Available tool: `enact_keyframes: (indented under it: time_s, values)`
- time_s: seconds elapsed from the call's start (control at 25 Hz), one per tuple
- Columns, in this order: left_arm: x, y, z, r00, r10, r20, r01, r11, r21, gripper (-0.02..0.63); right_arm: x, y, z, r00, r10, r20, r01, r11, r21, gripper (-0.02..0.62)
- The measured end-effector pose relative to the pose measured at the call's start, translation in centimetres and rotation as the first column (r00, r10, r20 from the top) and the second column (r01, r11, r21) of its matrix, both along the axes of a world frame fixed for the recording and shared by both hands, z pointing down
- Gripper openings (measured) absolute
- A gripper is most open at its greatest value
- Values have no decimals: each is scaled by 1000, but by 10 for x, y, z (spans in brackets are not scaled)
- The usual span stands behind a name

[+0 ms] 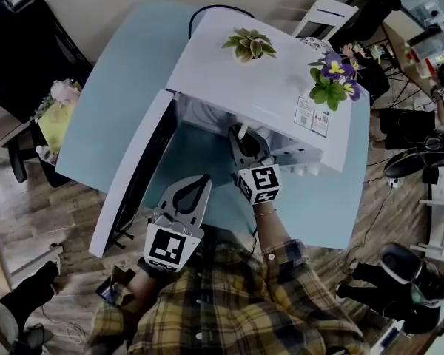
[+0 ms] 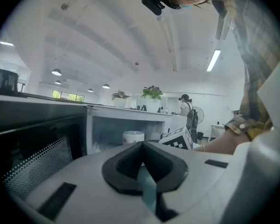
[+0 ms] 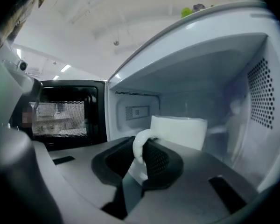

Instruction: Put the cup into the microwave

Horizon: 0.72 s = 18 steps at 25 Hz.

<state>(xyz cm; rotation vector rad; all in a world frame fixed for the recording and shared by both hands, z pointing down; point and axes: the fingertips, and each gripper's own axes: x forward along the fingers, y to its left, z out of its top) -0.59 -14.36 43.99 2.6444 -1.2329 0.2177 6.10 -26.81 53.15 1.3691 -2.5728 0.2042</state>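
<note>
Right fingers [image 3: 157, 160] clamped on the cup's handle [image 3: 139, 146]: one dark pad on each side of the white loop, and the handle fills the narrow gap between them. Right gripper [image 3: 140, 148] points into the open microwave [image 3: 210, 73].

Cup [image 3: 182, 132]: white, upright, body just beyond the jaws, inside the cavity. Vented back wall behind it, perforated side wall to its right. Base hidden by the gripper body, so cannot tell whether it sits on the cavity floor or hangs just above it.

Left fingers [image 2: 126, 164] pressed together, tips meeting, nothing between them. Left gripper [image 2: 142, 146] holds outside the microwave, facing the opening. The door [image 2: 37, 143] stands close on its left, mesh window showing. In the left gripper view the cup stands in the cavity, and the right gripper's marker cube [image 2: 177, 139] is just beside it on the right.

Head view: the white microwave sits on a pale blue table [image 1: 111, 117], door swung wide to the left. The right gripper [image 1: 241, 134] reaches in under the front edge of the top; only a scrap of white shows at its tips. The left gripper [image 1: 200, 182] is lower and to the left, over the table, between the door and the right gripper, clear of both.

On the microwave's top: a small succulent [image 1: 249, 44] near the back and purple flowers [image 1: 333, 76] toward the right corner, well apart. A plaid shirt [image 1: 229, 302] fills the bottom of the view.
</note>
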Motion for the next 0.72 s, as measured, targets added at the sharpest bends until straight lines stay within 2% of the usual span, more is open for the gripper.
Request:
enact_keyframes:
  time_s: [0.52,0.72]
  values:
    - [-5,2,1,1000,-10,-9,10,1000,-4,-8,-3,-8,17,999,28,15,-27,998,-52,48]
    - [-6,3,-1,1000,-4,-3,4,1000,5,-8,-7,-7,16,1000,10,29,-8,998,-61,81]
